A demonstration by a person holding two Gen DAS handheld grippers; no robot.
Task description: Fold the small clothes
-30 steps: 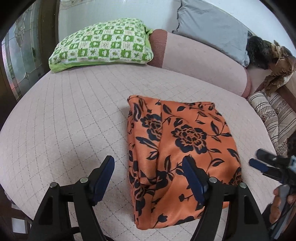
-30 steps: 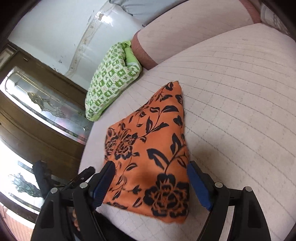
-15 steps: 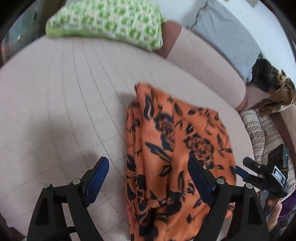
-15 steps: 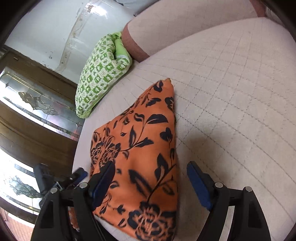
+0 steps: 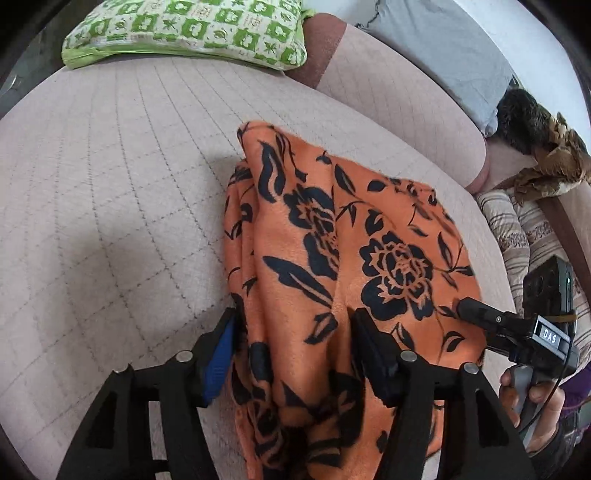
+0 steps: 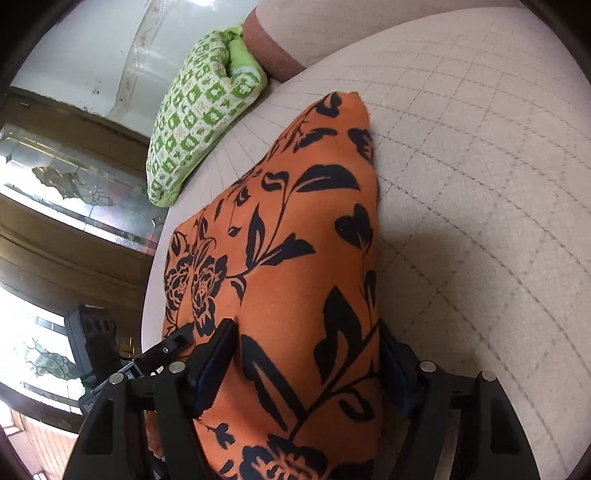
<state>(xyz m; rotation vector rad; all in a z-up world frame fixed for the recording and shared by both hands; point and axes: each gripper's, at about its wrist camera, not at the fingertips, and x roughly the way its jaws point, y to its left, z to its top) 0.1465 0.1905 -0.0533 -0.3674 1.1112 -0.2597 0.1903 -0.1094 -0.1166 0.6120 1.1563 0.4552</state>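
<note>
An orange cloth with a black flower print point(image 5: 332, 251) lies folded on the pink quilted bed point(image 5: 110, 206). My left gripper point(image 5: 295, 332) has its jaws closed around the cloth's near left edge, which bunches between the fingers. My right gripper point(image 6: 306, 358) is closed around the cloth's point(image 6: 295, 240) near right corner; it also shows at the right of the left wrist view point(image 5: 476, 314). The near edge of the cloth is raised off the bed and drapes over both grippers.
A green and white patterned pillow point(image 5: 184, 33) lies at the far end of the bed, next to a pink bolster point(image 5: 399, 92) and a grey pillow point(image 5: 436, 51). Striped fabric point(image 5: 517, 229) lies off the right side. A wooden door with glass panels point(image 6: 74, 206) stands beyond the bed's left edge.
Both grippers moved forward onto the cloth's near edge and closed on it. They were open and short of the cloth before. The near edge is now lifted.
</note>
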